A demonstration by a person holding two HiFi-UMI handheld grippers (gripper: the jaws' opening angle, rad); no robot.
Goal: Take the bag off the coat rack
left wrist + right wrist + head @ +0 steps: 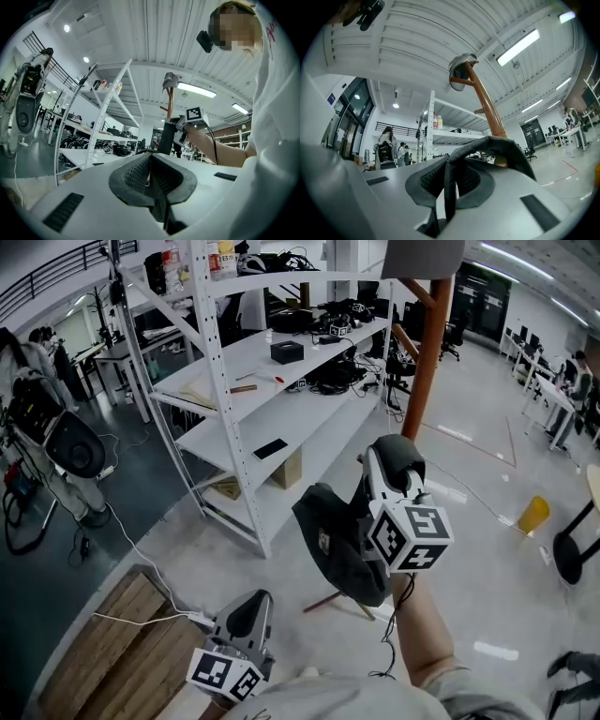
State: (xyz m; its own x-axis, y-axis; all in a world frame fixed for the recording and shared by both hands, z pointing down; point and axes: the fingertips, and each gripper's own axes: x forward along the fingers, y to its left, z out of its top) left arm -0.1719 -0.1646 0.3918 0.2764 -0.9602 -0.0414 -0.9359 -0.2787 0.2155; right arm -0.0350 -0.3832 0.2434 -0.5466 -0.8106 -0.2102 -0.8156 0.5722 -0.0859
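Right gripper [394, 461] holds bag [336, 545] by strap [448, 187], seemingly clear of coat rack [427, 362]; left gripper [250, 612] closed, empty.

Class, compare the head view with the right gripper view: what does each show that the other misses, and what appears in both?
Head view only: the bag hanging dark beside the right gripper, the left gripper held low, and the wooden pallet. Right gripper view only: the strap pinched between its shut tongs, and the ceiling lamps. Both: the rack's brown pole and the white shelving.
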